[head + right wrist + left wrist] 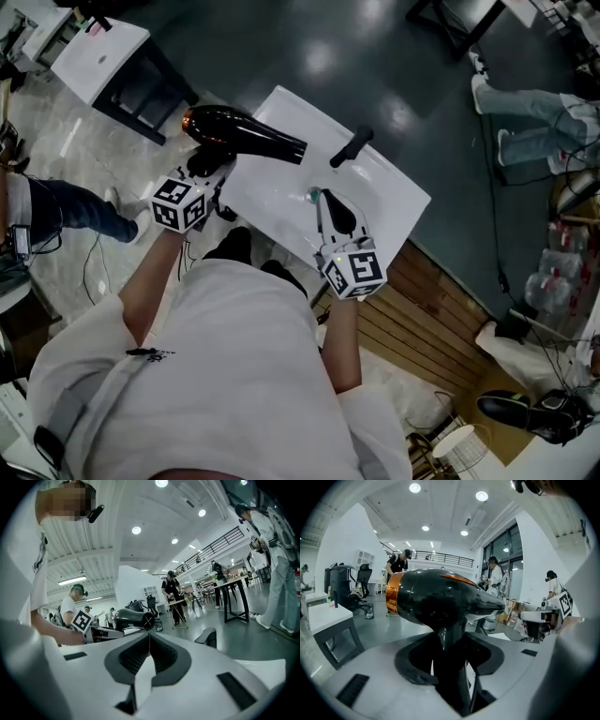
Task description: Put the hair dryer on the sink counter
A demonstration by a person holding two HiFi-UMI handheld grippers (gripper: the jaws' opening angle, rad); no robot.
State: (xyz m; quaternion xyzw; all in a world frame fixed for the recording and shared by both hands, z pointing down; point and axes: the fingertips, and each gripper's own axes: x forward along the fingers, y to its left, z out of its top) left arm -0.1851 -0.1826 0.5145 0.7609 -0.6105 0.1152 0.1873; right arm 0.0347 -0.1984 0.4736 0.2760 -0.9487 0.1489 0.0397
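A black hair dryer (246, 134) with a copper-coloured rear ring hangs over the far left corner of the white sink counter (394, 202), nozzle pointing right. My left gripper (208, 169) is shut on its handle from below. In the left gripper view the hair dryer (440, 599) fills the middle, its handle running down between the jaws of the left gripper (449, 644). Whether it rests on the counter cannot be told. My right gripper (319, 197) hovers over the sink, shut and holding nothing. The right gripper (149, 637) looks toward the hair dryer (133, 619).
A black faucet (351, 146) stands at the counter's far side and shows as the faucet (208, 636) in the right gripper view. A white table (98, 56) stands at the far left. A person's legs (534, 112) are at the upper right, another person's leg (66, 208) at the left. Wooden slats (441, 309) lie on the right.
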